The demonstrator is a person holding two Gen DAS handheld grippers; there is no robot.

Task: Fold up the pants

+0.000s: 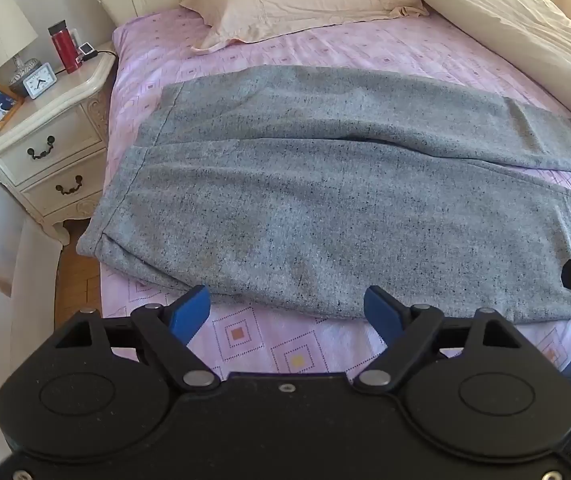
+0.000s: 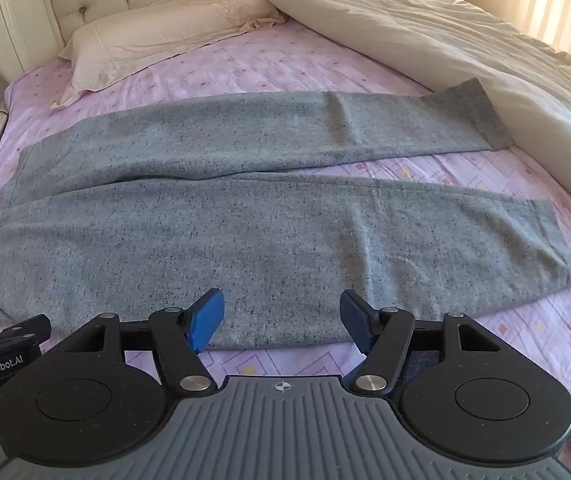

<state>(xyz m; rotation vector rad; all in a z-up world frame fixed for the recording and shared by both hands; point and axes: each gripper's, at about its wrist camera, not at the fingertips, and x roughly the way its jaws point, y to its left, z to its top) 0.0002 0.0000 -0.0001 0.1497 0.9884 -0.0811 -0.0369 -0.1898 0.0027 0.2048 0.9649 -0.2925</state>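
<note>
Your left tongs (image 1: 287,312) and right tongs (image 2: 282,322) sit spread, empty, near the grey pants' (image 2: 245,216) near edge, flat on the bed (image 2: 525,336).

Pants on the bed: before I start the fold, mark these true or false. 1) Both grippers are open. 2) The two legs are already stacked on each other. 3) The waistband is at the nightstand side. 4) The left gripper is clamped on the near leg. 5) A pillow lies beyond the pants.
1) True: the left gripper and the right gripper both stand open.
2) False: the pants lie flat with the legs side by side, splitting apart toward the cuffs.
3) True: the waistband end lies nearest the nightstand.
4) False: it holds nothing, just short of the near edge.
5) True: the pillow lies by the headboard.
</note>
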